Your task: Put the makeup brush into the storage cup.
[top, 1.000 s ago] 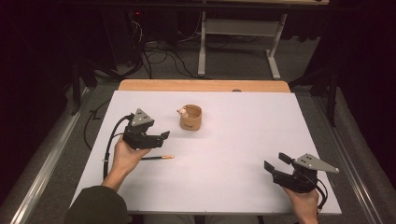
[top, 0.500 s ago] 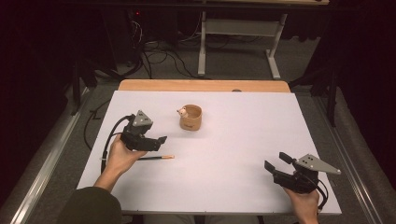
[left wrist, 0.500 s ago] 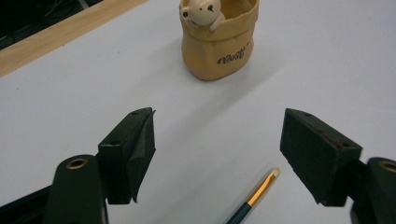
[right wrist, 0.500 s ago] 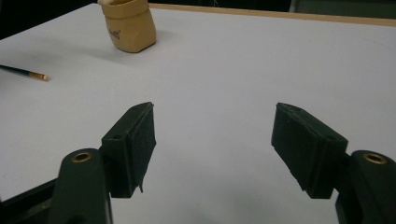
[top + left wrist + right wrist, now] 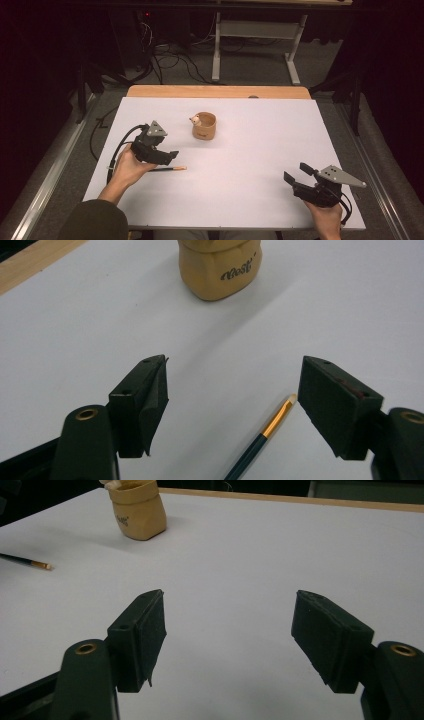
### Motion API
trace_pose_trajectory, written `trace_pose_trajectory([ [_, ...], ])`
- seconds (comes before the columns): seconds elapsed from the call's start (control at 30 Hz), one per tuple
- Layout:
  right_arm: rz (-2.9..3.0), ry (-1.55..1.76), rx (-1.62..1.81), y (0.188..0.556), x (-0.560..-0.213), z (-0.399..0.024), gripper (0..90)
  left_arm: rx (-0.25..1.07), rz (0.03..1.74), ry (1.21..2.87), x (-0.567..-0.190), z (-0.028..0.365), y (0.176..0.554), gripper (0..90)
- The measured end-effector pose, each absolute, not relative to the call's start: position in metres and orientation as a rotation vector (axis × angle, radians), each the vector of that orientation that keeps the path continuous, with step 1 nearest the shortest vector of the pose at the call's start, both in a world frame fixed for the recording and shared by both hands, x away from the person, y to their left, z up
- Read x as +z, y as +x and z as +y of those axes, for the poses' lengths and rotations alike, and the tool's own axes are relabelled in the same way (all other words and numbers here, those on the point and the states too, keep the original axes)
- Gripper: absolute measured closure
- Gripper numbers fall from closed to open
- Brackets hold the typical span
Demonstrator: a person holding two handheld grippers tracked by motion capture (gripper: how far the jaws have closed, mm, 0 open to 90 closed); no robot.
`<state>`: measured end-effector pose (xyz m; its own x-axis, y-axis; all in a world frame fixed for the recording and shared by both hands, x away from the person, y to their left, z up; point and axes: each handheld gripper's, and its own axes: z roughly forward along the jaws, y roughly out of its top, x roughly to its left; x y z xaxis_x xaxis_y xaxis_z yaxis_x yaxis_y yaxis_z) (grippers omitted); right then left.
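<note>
A thin paintbrush (image 5: 260, 440) lies flat on the white bench (image 5: 250, 150), between my left fingers (image 5: 150, 395). It has a dark handle, a gold ferrule and a pale tip. The tip lies just beside my right-hand finger, pointing toward a tan cup (image 5: 220, 265) farther off.

Dark cursive lettering on the tan cup (image 5: 220, 267) seems to read "Nest".

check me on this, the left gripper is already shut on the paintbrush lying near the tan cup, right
Not quite. In the left gripper view the left gripper is open, its jaws spread to either side of the paintbrush, which lies on the table ungripped. The tan cup does stand nearby.
</note>
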<state>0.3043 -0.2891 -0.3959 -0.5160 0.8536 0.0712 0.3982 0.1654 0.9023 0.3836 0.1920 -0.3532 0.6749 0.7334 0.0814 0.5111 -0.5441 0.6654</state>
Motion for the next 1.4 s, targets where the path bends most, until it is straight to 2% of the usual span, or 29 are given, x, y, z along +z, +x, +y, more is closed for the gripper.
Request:
trace_pose_trajectory([
  [0.83, 1.99, 1.19, 1.314, 0.305, -0.396, -0.289, 31.8, 0.388, 0.896, 2.444, -0.364, 0.187, 0.388, 30.4],
  [1.4, 1.999, 1.189, 1.313, 0.305, -0.397, -0.289, 32.0, 0.286, 0.871, 2.561, -0.375, 0.176, 0.392, 29.9],
])
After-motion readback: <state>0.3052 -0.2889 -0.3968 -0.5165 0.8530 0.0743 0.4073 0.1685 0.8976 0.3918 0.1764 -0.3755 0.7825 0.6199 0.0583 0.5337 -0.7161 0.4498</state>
